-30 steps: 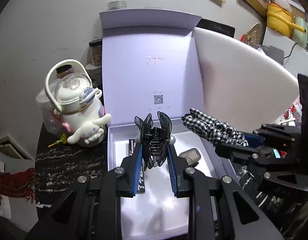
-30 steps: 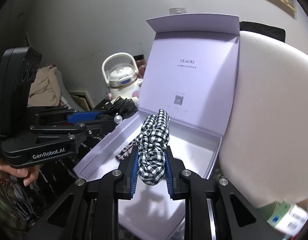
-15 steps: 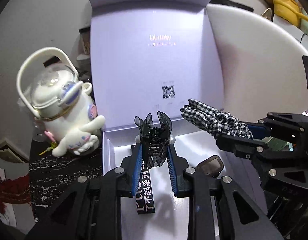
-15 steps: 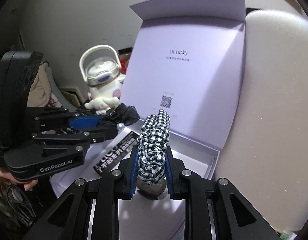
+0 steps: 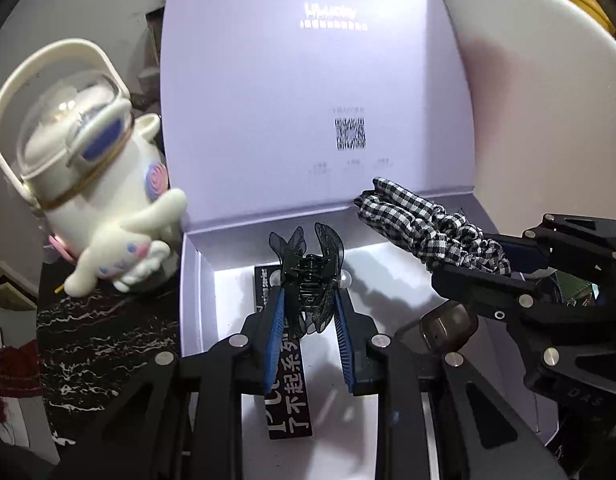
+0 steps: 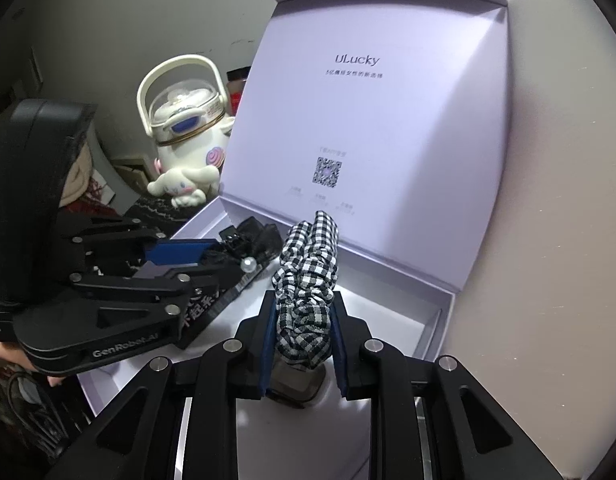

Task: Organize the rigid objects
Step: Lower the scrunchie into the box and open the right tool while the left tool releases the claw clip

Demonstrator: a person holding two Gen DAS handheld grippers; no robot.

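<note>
My left gripper is shut on a black translucent hair claw clip with pearl beads, held just above the open lavender box. My right gripper is shut on a black-and-white checked scrunchie, also over the box; the scrunchie shows in the left wrist view too. The left gripper and clip appear at the left of the right wrist view. A black strip with white characters and a small dark translucent case lie on the box floor.
The box lid stands upright behind. A white cartoon kettle sits left of the box on a dark marbled surface. A large white curved panel stands close on the right.
Both grippers have moved forward and lower into the box, still holding the clip and the scrunchie. The lid and kettle loom larger.
</note>
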